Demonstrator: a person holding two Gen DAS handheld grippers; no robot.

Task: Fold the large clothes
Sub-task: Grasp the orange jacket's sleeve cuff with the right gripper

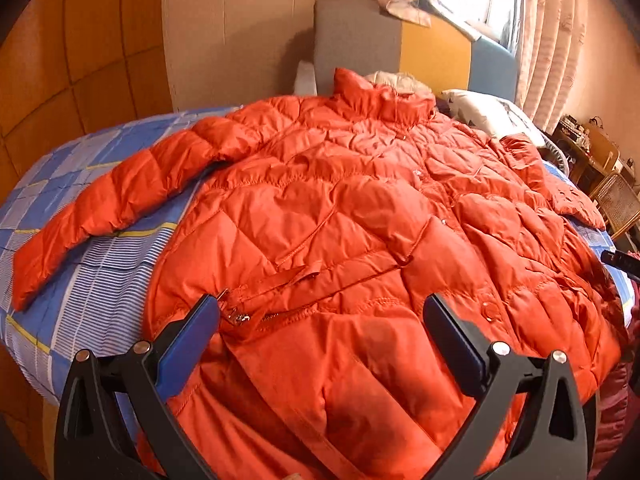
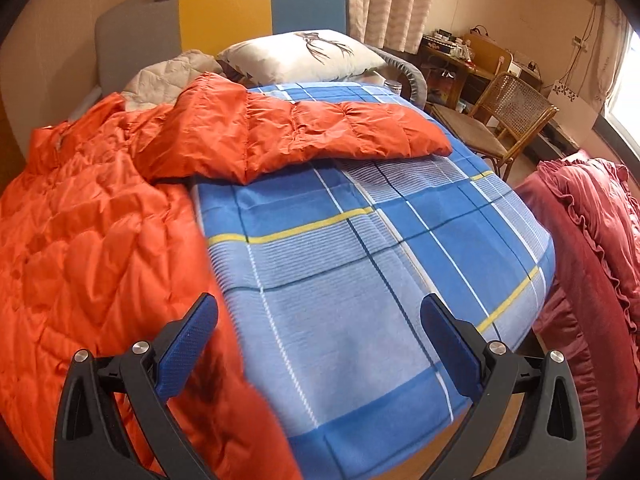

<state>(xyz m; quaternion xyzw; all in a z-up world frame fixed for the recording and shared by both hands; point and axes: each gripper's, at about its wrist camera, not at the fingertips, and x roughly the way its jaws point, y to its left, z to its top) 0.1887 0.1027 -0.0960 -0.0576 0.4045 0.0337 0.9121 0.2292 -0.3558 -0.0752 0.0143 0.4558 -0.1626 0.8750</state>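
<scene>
- Bedroom scene: our blue plaid bedsheet (image 2: pixel 360 264) carries an orange puffer jacket (image 1: pixel 360 220), front up and spread flat, collar toward the headboard (image 1: pixel 356 36).
- Nothing is folded yet, we judge: the left sleeve (image 1: pixel 104 208) and right sleeve (image 2: pixel 320 132) lie stretched out to either side.
- Our left gripper (image 1: pixel 320 316) hovers over the hem, fingers apart, empty.
- Our right gripper (image 2: pixel 320 316) hangs at the jacket's right edge, fingers apart, empty.
- Beyond, a pillow (image 2: pixel 300 56) and a rattan chair (image 2: pixel 508 116).

A bed (image 2: pixel 360 280) with a blue plaid sheet lies under both pairs of jaws. An orange puffer jacket (image 1: pixel 340 220) lies spread on it, with a white pillow (image 2: pixel 300 56) far beyond.
</scene>
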